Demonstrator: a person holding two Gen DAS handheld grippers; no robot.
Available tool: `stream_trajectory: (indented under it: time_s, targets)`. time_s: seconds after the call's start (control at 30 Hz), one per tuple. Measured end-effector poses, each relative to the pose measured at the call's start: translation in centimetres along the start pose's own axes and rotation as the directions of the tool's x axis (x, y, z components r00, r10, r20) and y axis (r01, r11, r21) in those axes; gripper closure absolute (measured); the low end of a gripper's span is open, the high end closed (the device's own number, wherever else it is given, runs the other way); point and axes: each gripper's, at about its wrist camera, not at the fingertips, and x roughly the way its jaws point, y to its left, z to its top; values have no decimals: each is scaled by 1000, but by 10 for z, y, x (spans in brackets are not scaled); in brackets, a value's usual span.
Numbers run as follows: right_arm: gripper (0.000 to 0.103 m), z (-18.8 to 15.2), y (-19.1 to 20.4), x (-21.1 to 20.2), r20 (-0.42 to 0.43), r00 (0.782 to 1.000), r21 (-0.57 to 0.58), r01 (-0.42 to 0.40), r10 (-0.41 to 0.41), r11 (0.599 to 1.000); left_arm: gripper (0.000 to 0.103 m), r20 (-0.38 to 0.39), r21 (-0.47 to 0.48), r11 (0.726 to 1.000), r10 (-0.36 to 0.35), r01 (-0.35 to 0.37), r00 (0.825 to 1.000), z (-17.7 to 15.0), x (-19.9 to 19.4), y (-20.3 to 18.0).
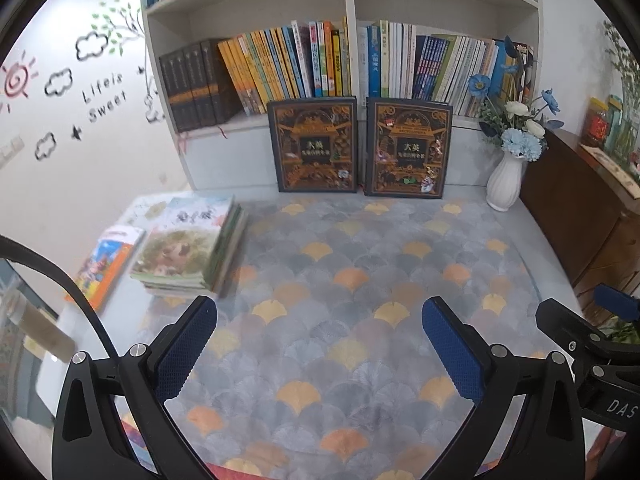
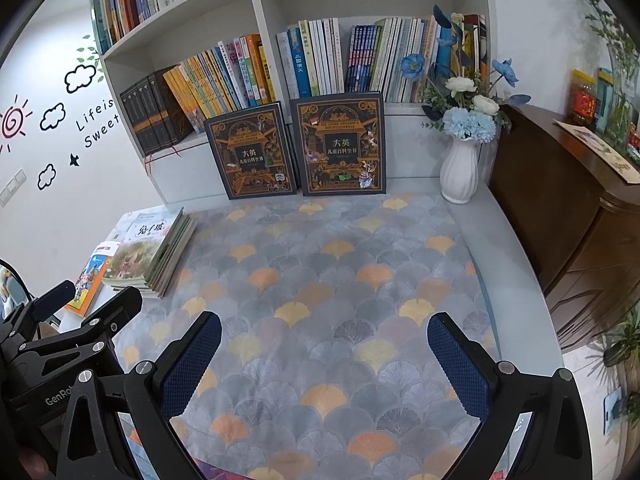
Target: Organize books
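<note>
Patterned tablecloth (image 1: 320, 280) was seen bare mid-table; book stack (image 1: 192, 248) was left untouched, left gripper (image 1: 320, 344) and right gripper (image 2: 324, 360) both spread wide, nothing gripped.

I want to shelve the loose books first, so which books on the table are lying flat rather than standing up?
The stack of picture books at the table's left edge lies flat; the two dark encyclopedias stand leaning against the bookshelf.

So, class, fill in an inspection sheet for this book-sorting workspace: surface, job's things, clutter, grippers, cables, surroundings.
Surface: patterned mat on a pale table.
Job's things: stack of picture books at the left edge, orange book beside it; two dark encyclopedias leaning upright against the bookshelf.
Clutter: white vase of flowers.
Grippers: left gripper and right gripper open, empty.
Cables: black cable, far left.
Surroundings: wooden cabinet, wall stickers.
</note>
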Motion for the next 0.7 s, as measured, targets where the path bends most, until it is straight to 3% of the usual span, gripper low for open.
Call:
stream_trajectory:
  time_s: [0.7]
  targets:
    - [0, 1, 1, -1, 5, 1000, 6, 9, -9, 1000, 0, 9, 8, 1000, 8, -8, 1000, 2, -2, 6]
